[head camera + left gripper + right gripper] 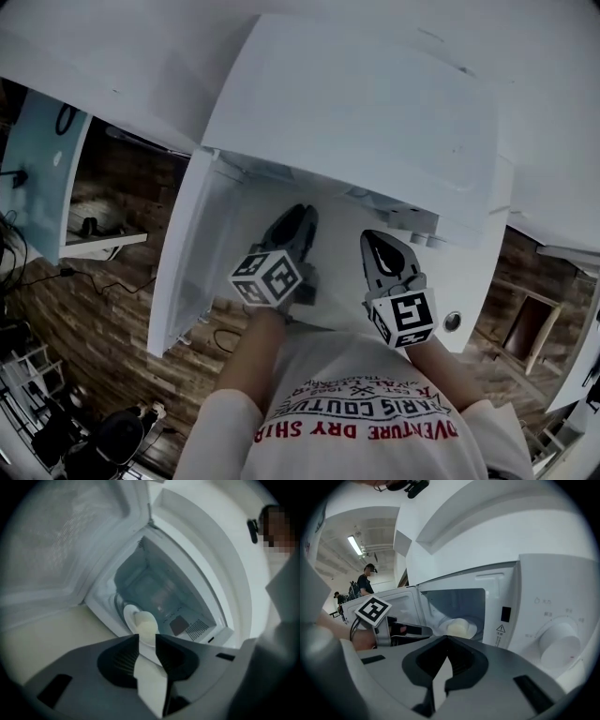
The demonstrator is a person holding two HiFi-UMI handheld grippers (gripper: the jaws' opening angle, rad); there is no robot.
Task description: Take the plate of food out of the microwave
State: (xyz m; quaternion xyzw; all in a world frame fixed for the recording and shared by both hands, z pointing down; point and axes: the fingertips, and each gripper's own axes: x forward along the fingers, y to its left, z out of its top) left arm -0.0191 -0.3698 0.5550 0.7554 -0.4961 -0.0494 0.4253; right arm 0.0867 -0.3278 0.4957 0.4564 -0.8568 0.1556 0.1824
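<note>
Your left hand-held gripper (147,637) has its jaws apart with a narrow gap between the tips, and nothing is pressed between the pads. It points into the open microwave (356,122). Through that gap, in the left gripper view, you look at the plate (130,617), which lies on the floor of the cavity near its front edge, beyond the jaw tips and not touched by them. A pale mound of food (146,626) sits on the plate. Your right hand-held gripper (446,637) has its jaw tips together and nothing between them. It is held in front of the microwave, apart from it, and aimed at the opening. From the right gripper view the plate shows inside the cavity with the food heaped on it, and your left hand-held gripper reaches in from the left, its tips just short of the cavity mouth. The door (187,253) is swung wide to the left, and the left hand-held gripper is between the door and the opening. The control panel with its round knob (558,641) is on the microwave's right side, clear of both hand-held grippers. In the head view both of them lie side by side in front of the opening, above your white shirt (366,412), with a wooden floor (94,309) below the door.
</note>
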